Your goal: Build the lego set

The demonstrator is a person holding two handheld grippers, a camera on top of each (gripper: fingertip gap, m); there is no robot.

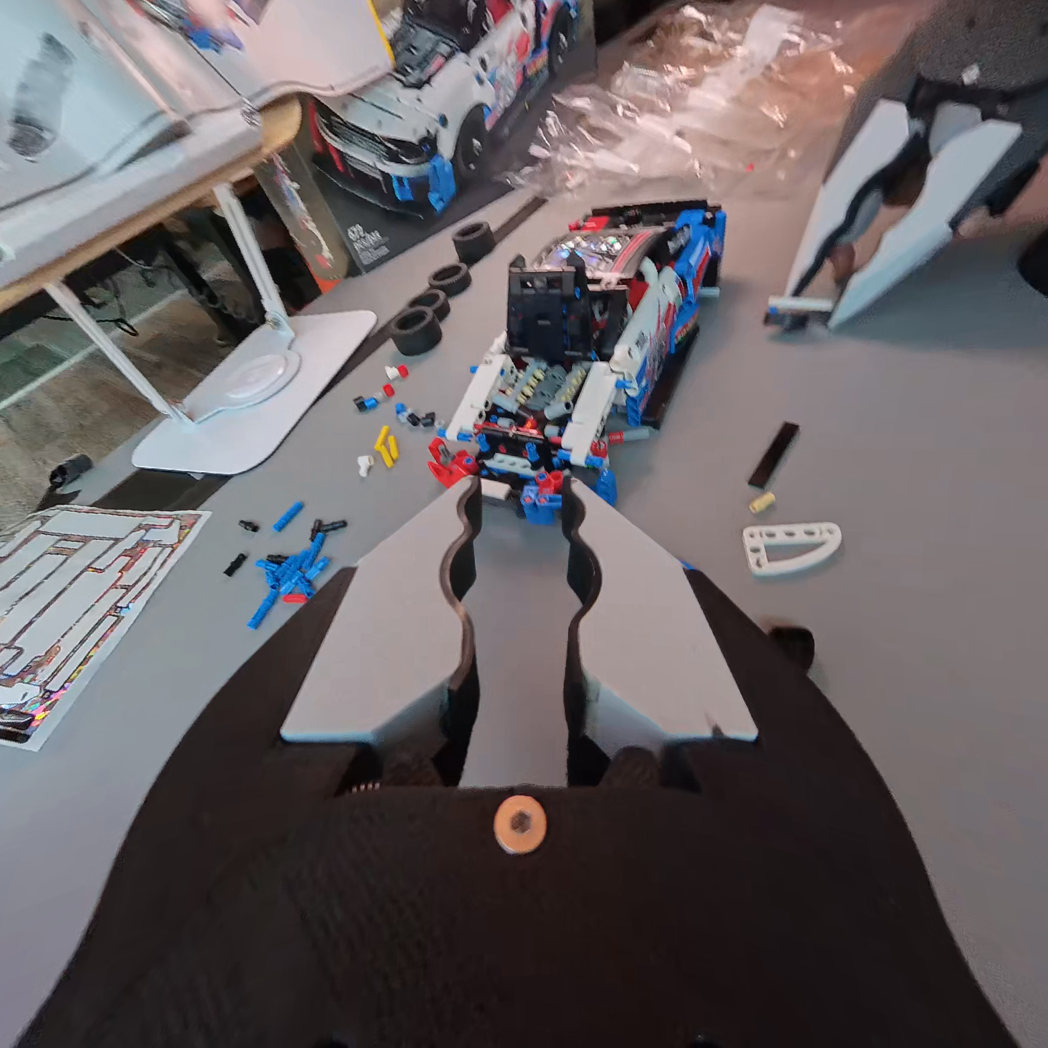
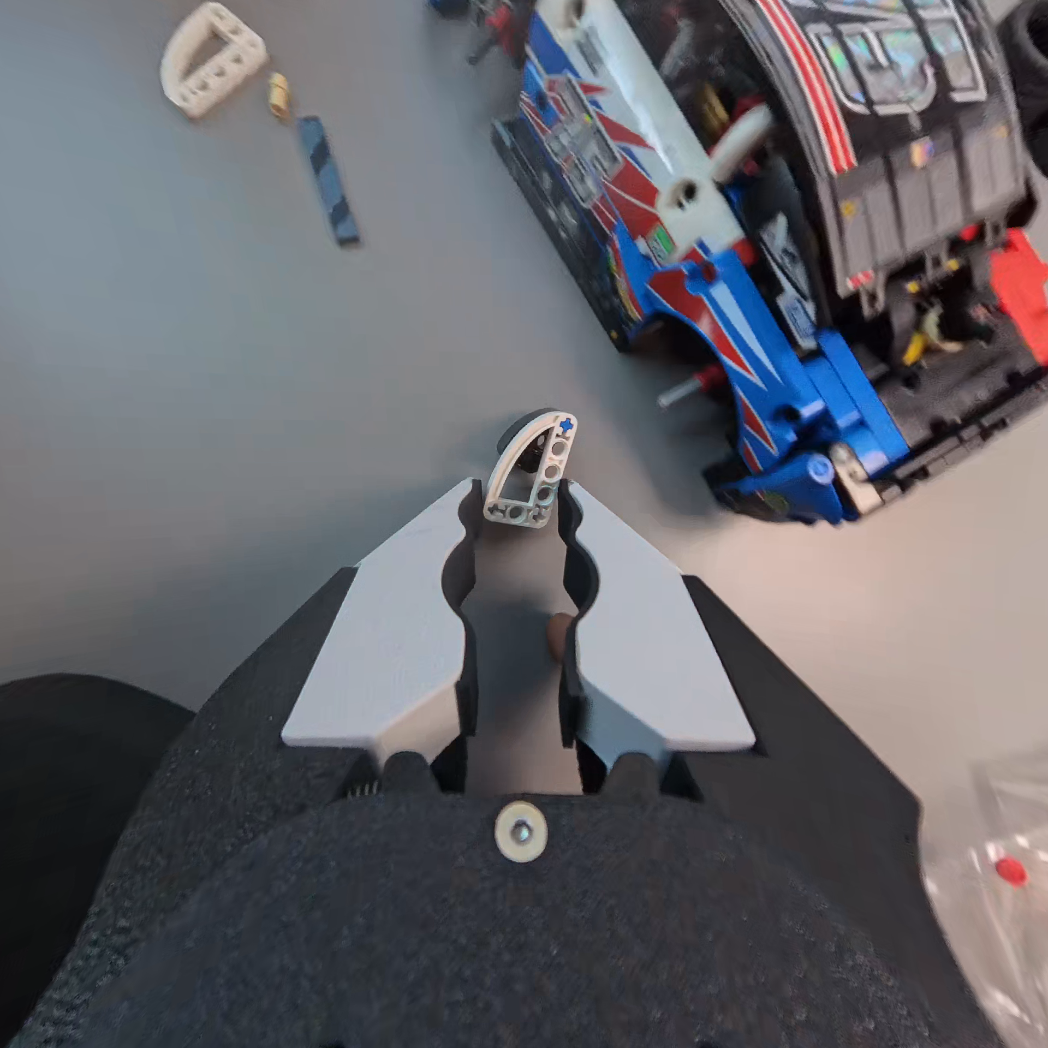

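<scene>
The part-built Lego car (image 1: 590, 351), blue, white, red and black, stands on the grey table just beyond my left gripper (image 1: 522, 493), which is open and empty at the car's near end. The car's side also fills the upper right of the right wrist view (image 2: 737, 238). My right gripper (image 2: 519, 493) is shut on a small white curved panel (image 2: 533, 482) with a blue pin, held upright to the left of the car. In the left wrist view the right gripper (image 1: 805, 309) shows at the upper right, tips close to the table.
Several black tyres (image 1: 417, 332), loose small parts (image 1: 387, 445) and a pile of blue pins (image 1: 289, 573) lie left of the car. A second white panel (image 1: 791, 547), a tan piece (image 1: 761, 503) and a black strip (image 1: 774, 453) lie right. Sticker sheet (image 1: 74, 612), white stand base (image 1: 255, 408), set box (image 1: 442, 113), plastic bags (image 1: 680, 102). The gap from one gripper's tips to the other's is roughly 25 cm. The left tips stand about 12 cm off the tan piece (image 1: 761, 503). It is also in sight in the right wrist view (image 2: 281, 84).
</scene>
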